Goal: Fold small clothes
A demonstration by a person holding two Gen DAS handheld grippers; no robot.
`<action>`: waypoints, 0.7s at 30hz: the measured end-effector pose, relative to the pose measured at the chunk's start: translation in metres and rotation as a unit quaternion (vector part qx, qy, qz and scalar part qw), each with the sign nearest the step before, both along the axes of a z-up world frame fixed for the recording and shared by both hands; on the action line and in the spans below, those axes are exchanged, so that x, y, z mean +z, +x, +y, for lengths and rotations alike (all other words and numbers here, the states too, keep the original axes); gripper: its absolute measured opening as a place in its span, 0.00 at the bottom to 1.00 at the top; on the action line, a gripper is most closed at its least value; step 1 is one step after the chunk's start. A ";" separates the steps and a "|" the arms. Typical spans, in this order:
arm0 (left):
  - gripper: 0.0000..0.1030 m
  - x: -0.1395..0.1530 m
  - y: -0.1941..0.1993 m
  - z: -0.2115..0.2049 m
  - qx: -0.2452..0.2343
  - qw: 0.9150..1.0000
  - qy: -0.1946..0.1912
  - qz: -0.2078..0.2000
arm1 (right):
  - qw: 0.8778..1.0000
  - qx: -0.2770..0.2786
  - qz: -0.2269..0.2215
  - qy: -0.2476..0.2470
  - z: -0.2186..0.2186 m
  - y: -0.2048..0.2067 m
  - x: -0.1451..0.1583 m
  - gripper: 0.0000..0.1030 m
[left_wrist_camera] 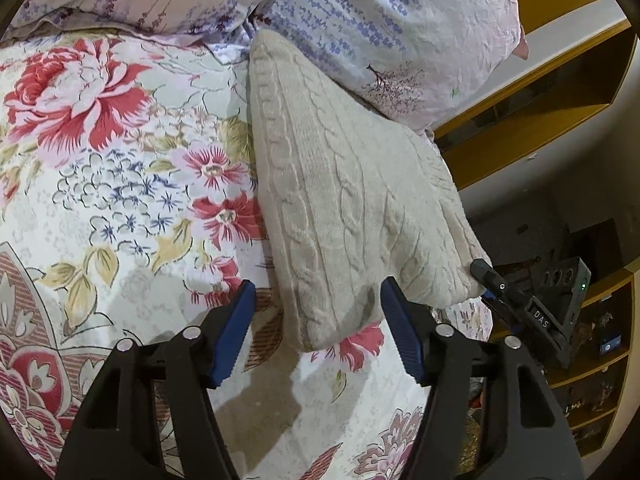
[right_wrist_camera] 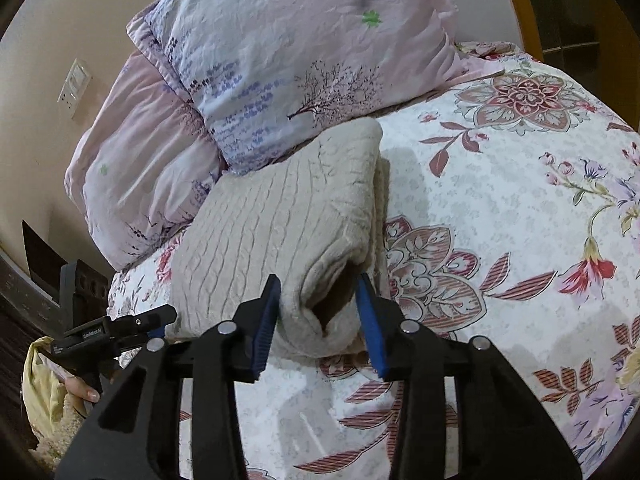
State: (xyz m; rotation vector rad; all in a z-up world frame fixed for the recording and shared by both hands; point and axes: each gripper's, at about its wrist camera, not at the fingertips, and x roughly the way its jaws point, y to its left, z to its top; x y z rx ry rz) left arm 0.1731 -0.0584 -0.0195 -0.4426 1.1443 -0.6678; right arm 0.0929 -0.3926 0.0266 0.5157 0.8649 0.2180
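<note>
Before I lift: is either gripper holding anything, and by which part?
The right gripper appears to pinch the sweater by its folded near edge; the left gripper only straddles a corner, open.

Black tongs (left_wrist_camera: 318, 332) with ribbed blue pads (right_wrist_camera: 264, 326) and silver pivot screws.

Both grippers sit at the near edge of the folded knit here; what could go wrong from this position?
The right gripper has only a bunched corner of the cream sweater between its jaws, so a pull may drag the top layer and undo the fold. The left gripper jaws stand open around the other corner; it could snag the floral bedspread underneath. The sweater leans on the pillow, which may shift.
</note>
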 end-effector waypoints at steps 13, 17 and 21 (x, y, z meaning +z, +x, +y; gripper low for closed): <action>0.19 0.005 -0.005 -0.002 -0.015 1.000 -0.024 -0.006 | 0.995 -0.010 -0.084 -0.056 0.009 -0.016 0.035 0.09; 0.16 0.012 -0.012 0.001 -0.023 0.999 -0.023 -0.023 | 0.991 -0.013 -0.088 -0.095 0.009 -0.021 0.038 0.08; 0.16 0.002 -0.017 0.001 -0.026 1.000 -0.005 -0.009 | 0.991 -0.029 0.000 -0.127 0.003 -0.012 0.000 0.08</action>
